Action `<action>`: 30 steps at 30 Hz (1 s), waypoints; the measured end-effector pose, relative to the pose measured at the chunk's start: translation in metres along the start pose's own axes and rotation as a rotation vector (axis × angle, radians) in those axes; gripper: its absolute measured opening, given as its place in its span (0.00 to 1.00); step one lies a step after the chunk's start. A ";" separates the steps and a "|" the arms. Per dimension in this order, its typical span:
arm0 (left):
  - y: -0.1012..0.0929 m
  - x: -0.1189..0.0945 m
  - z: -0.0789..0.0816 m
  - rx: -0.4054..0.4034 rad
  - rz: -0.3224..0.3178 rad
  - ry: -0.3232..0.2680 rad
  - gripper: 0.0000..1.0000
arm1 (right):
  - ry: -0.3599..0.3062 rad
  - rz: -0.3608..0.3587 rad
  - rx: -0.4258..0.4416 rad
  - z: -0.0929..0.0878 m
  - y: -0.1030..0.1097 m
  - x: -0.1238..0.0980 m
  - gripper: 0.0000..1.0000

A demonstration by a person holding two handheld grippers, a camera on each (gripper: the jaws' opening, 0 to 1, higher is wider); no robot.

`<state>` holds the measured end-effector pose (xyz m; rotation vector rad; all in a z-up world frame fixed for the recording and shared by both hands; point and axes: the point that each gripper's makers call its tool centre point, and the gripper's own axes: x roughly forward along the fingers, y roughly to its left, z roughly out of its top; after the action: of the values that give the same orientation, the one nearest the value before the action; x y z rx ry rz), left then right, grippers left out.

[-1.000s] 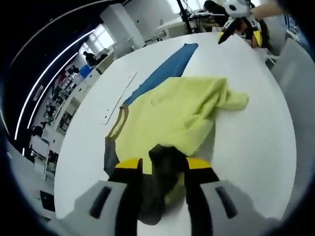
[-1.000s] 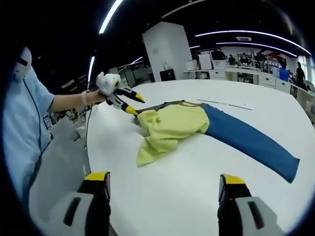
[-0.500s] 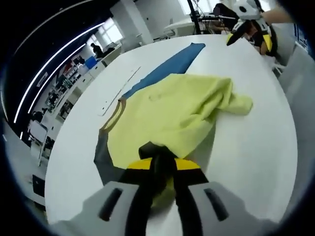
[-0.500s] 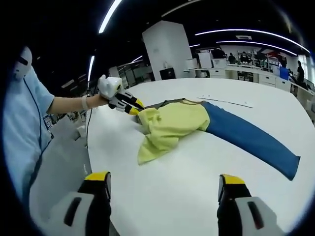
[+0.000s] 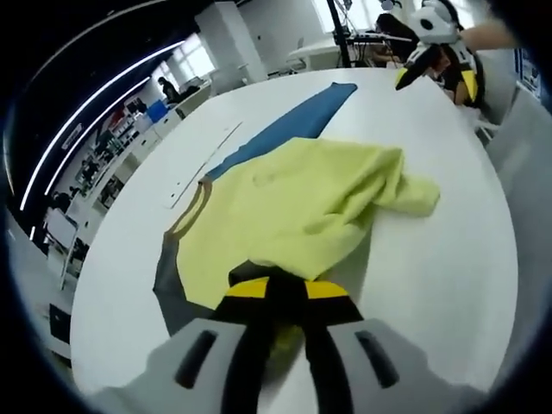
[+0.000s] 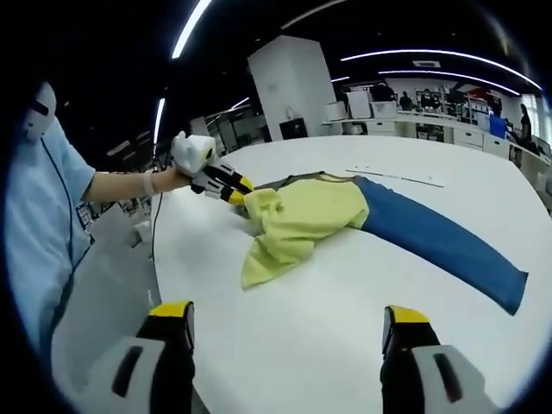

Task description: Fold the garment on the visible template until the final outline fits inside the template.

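Bright, even indoor light from long ceiling strip lights (image 6: 191,26) and daylight windows (image 5: 197,59); white table (image 6: 345,302) reads bright with mild glare, shadows soft, just a faint one under the rumpled yellow garment (image 5: 302,207). Strong fisheye bend in both views, straight lines curve and edges smear toward the rim. Left gripper (image 5: 276,297) close to its lens is soft and out of focus, background room slightly blurred; right gripper view sharper, ceiling dark.
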<state>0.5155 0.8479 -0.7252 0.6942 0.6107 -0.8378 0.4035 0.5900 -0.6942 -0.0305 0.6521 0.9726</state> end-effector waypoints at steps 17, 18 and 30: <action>0.009 0.022 -0.006 -0.075 0.036 0.033 0.01 | -0.008 -0.001 0.024 -0.004 0.005 -0.001 0.92; 0.010 0.023 -0.007 -0.082 0.041 0.037 0.00 | -0.008 -0.002 0.025 -0.005 0.005 -0.001 0.92; 0.015 0.002 -0.005 -0.102 0.064 0.012 0.00 | 0.001 0.002 0.037 -0.011 0.007 0.001 0.91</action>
<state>0.5277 0.8580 -0.7248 0.6236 0.6339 -0.7385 0.3933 0.5916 -0.7019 0.0021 0.6706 0.9622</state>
